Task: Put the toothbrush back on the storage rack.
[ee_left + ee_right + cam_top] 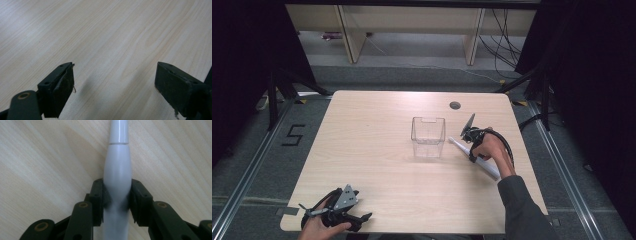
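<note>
- Near edge, left: the left gripper rests low over the table at its front left corner, held in the person's left hand. In the left gripper view its two black jaws stand wide apart with bare wood grain between them (nothing is gripped).
- Near edge, right: a grey sleeve comes in from the bottom right, and the forearm leads up to the right hand.
- Middle, right of centre: the right gripper is pressed on a white pen-like tool that lies flat on the table, slanting from lower right to upper left. In the right gripper view the jaws pinch the tool on both sides at its thick, rounded body; a narrower glossy section runs on past the jaws (a seam divides the two parts).
- Middle, centre: a clear plastic box stands upright and open-topped just to the left of the tool's far tip, near it but apart.
- Far part of the table: a round cable hole sits behind the box, near the back edge.
- Beyond the table: grey floor with a painted numeral 5 at the left, wooden furniture legs, and loose cables at the right.
</note>
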A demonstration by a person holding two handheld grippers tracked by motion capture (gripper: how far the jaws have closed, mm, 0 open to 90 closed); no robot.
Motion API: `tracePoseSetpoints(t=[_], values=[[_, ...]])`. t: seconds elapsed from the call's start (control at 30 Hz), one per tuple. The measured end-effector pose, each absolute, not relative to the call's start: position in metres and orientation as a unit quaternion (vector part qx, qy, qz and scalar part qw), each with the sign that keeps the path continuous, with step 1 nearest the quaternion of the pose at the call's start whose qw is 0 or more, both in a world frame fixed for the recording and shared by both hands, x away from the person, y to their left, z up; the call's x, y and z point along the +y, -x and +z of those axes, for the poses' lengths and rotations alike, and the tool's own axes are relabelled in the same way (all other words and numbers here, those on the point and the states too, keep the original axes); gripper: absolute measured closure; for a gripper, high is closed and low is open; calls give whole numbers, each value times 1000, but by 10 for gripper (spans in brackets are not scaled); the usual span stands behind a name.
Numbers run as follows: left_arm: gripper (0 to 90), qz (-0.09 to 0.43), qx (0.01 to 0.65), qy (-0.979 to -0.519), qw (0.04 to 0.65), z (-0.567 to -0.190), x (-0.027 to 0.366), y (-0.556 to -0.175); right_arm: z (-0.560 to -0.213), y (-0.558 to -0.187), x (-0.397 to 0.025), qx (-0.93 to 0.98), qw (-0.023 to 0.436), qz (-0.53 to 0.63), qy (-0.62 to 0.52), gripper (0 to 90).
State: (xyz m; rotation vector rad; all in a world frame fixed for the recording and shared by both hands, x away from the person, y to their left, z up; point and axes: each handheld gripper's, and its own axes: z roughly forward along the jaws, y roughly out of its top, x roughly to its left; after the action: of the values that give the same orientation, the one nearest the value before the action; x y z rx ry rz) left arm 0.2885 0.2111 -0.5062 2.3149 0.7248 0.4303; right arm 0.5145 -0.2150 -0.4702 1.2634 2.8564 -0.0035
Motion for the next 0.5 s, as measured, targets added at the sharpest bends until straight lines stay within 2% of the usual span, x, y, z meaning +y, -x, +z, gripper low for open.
tracePoseSetpoints(t=[0.3, 0.37, 0.4, 0.5], values=[[154, 165, 283, -884, 335, -506, 211, -288, -467, -511, -222, 913, 14, 15, -407, 671], [154, 165, 283, -884, 335, -506, 211, -288, -465, -511, -226, 916, 36, 31, -398, 671], [154, 164, 283, -883, 335, -506, 211, -288, -462, -509, -226, 910, 27, 30, -413, 671], [154, 164, 284, -884, 334, -507, 211, -288, -455, -508, -233, 913, 50, 56, -400, 671]])
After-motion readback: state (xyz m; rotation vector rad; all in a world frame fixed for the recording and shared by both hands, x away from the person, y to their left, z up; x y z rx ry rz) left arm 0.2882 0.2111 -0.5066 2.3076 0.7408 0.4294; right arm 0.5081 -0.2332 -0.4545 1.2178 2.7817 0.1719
